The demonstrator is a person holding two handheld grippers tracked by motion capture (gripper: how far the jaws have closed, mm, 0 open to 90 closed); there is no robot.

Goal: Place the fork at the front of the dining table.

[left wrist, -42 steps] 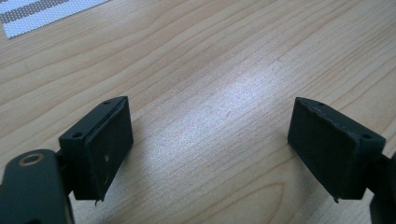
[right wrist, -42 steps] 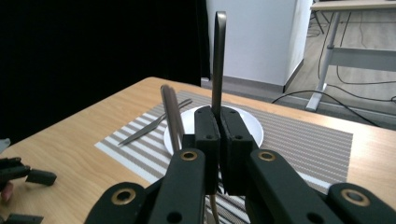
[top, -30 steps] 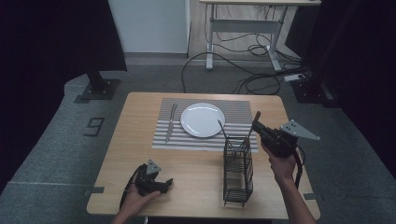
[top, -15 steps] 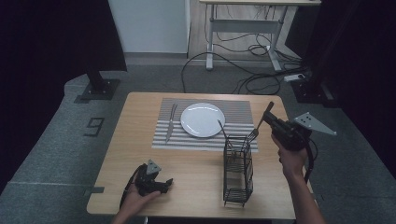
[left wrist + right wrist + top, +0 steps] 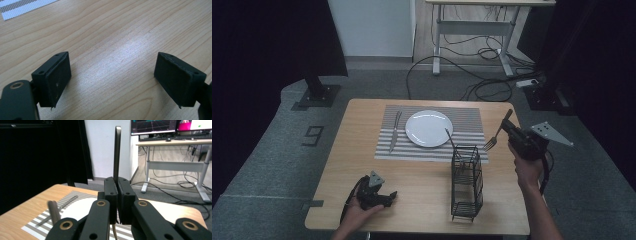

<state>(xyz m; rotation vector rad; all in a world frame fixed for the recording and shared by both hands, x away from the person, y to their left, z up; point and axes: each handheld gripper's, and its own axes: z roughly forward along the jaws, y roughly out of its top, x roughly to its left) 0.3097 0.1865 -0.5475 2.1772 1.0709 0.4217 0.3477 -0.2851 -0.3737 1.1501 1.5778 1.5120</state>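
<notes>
Fingers (image 5: 126,202) of the right gripper (image 5: 508,126) are pressed together on a fork (image 5: 495,135), pinching its handle so that the handle stands straight up between them in the right gripper view, while in the high view the fork slants down with its tines pointing toward the bench (image 5: 362,127). The fork hangs in the air off the right side of the bench, just right of the black wire cutlery caddy (image 5: 467,182) and clear of it. One more utensil handle (image 5: 449,137) sticks up out of the caddy.

Over at the near left corner, the left gripper (image 5: 379,196) rests low on the wooden bench under the person's hand, its fingers (image 5: 53,77) spread wide with bare wood between them.

A striped placemat (image 5: 472,125) lies in the middle of the bench with a white plate (image 5: 428,128) on it. A knife (image 5: 395,131) lies on the mat just left of the plate. The caddy stands at the mat's near right corner.
</notes>
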